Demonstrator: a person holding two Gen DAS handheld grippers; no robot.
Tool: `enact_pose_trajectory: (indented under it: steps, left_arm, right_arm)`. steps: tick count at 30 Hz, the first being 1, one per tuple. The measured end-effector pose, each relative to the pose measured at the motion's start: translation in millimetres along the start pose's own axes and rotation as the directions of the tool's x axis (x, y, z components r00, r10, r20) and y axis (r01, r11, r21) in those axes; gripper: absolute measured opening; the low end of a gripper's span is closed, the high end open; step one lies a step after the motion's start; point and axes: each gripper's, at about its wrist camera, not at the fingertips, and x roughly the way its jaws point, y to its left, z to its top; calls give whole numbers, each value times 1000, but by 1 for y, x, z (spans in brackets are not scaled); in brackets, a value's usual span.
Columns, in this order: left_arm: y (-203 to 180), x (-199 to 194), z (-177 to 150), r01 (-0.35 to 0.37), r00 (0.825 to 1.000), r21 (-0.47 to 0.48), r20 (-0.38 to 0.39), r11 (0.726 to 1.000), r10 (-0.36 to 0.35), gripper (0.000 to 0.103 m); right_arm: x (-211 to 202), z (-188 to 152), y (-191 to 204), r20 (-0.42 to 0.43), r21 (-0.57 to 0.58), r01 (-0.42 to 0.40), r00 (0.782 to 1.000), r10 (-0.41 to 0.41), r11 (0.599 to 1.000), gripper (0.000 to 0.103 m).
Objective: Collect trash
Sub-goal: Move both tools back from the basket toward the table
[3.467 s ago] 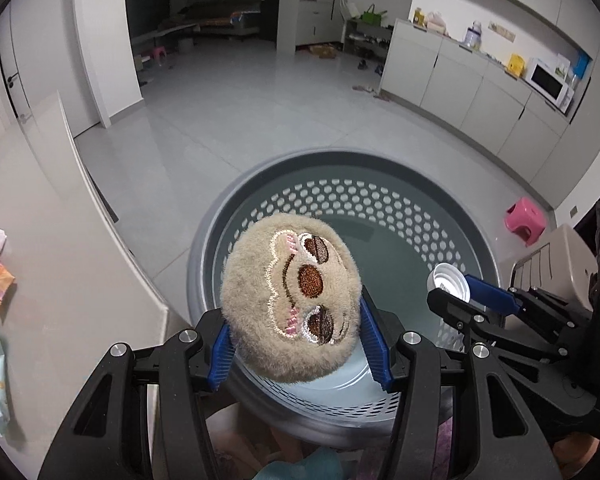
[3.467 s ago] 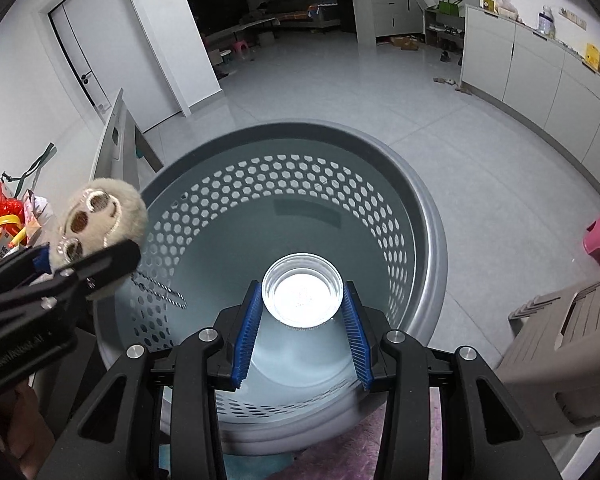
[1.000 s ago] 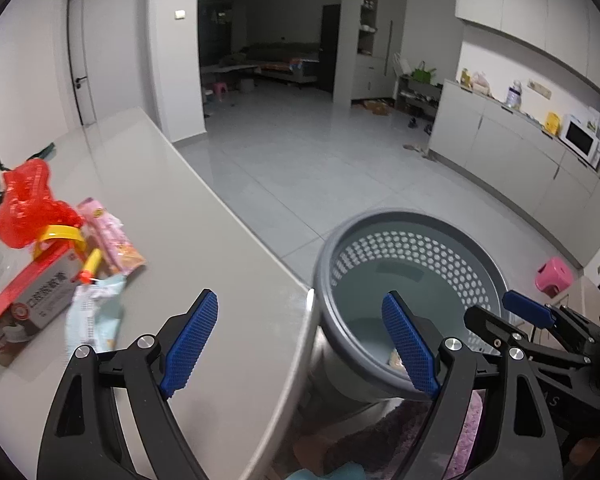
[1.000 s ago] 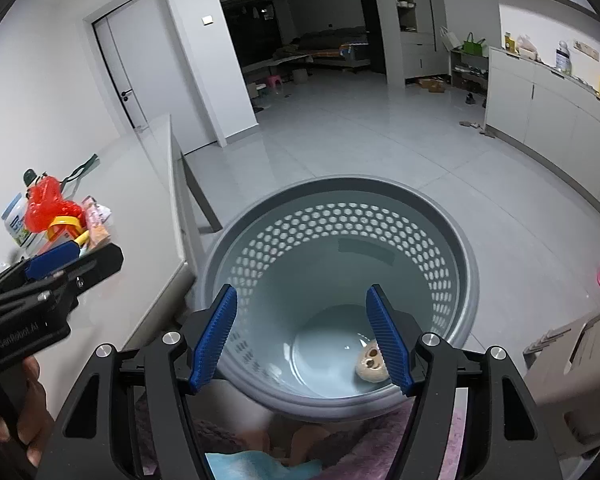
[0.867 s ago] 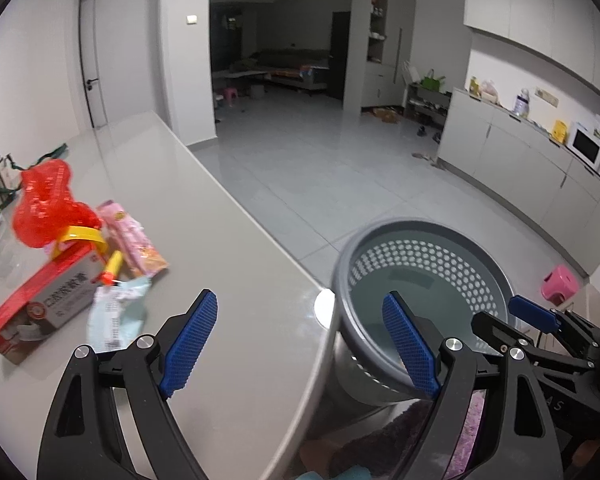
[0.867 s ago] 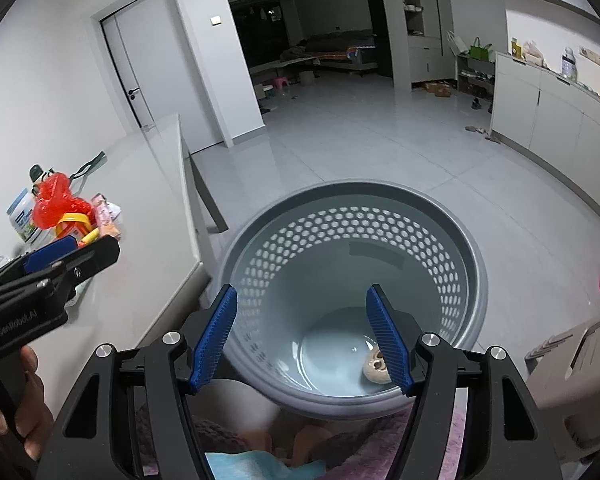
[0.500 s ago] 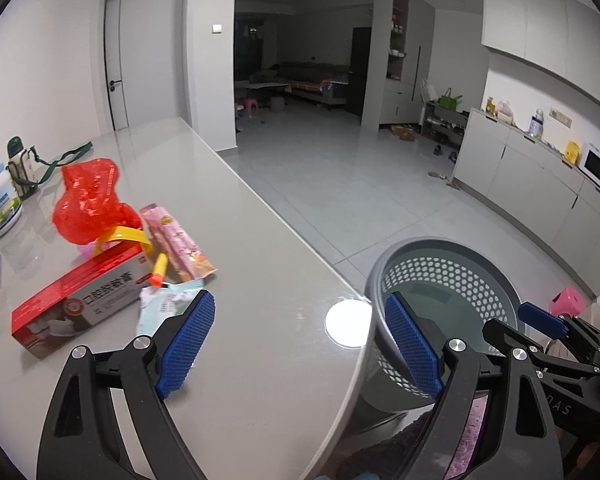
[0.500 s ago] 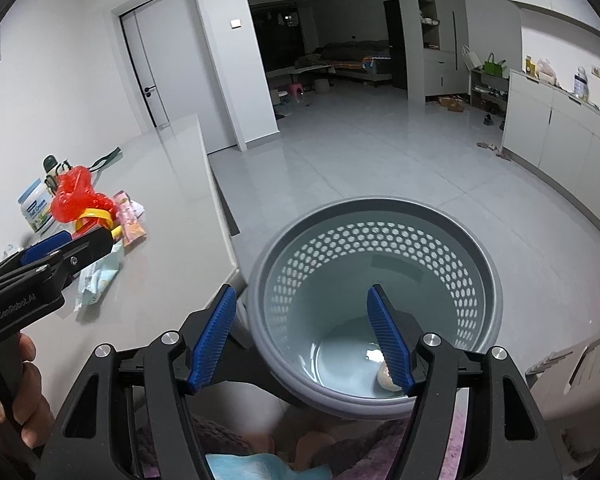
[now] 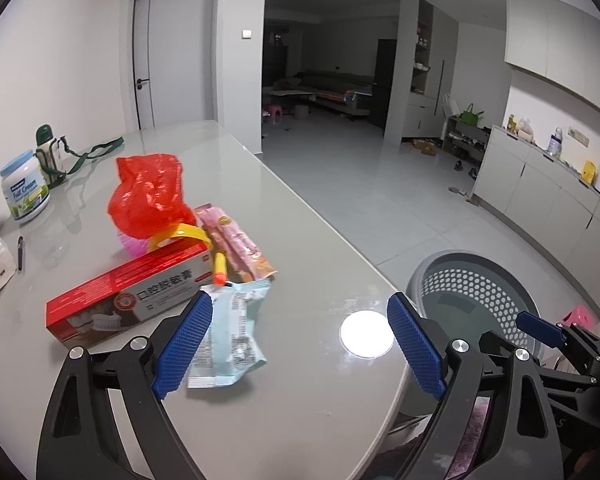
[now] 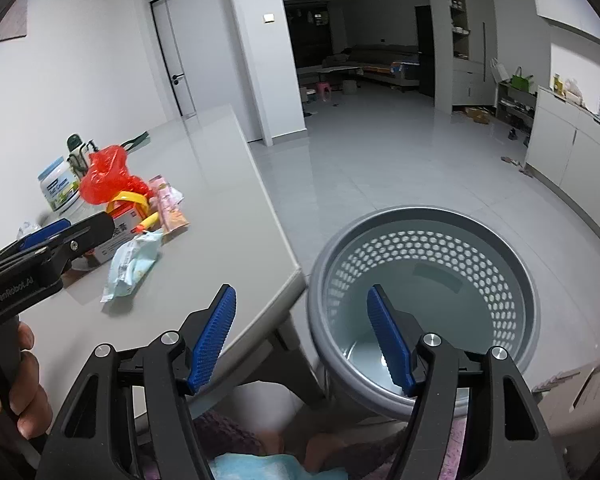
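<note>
Hovering over the near end of the grey table (image 9: 300,208), the left gripper (image 9: 296,344) has jaws opening wide with nothing pinched; only bare tabletop and the corner of a pale blue wrapper (image 9: 226,336) show between the blue pads. Right gripper (image 10: 300,340) sits off the table's near corner, jaws parted about halfway, empty, one pad over the table edge and one over the grey perforated basket (image 10: 420,216) on the floor just beside the table. A hand (image 10: 18,384) grips the left tool's handle.

Trash pile on the table, past the left gripper: blue wrapper nearest, red toothpaste box (image 9: 128,288) just behind it and touching, yellow-orange marker (image 9: 219,267) and pink snack packets (image 9: 236,240) next, a red plastic bag (image 9: 148,196) over a yellow ring (image 9: 180,234) behind those. Further back on the table: a milk-powder tub (image 9: 24,186) and a green-capped bottle (image 9: 48,152).
</note>
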Motion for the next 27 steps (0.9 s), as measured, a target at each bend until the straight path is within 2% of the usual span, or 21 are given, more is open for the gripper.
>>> enact_pose_trajectory:
  steps: [15, 27]
  left_arm:
    - [63, -2, -2, -101, 995, -62, 8, 993, 101, 88]
    - [138, -8, -22, -234, 972, -148, -26, 961, 232, 88]
  right_arm:
    - [24, 10, 46, -27, -63, -70, 997, 68, 996, 65]
    - [58, 11, 105, -96, -110, -156, 985, 145, 982, 65]
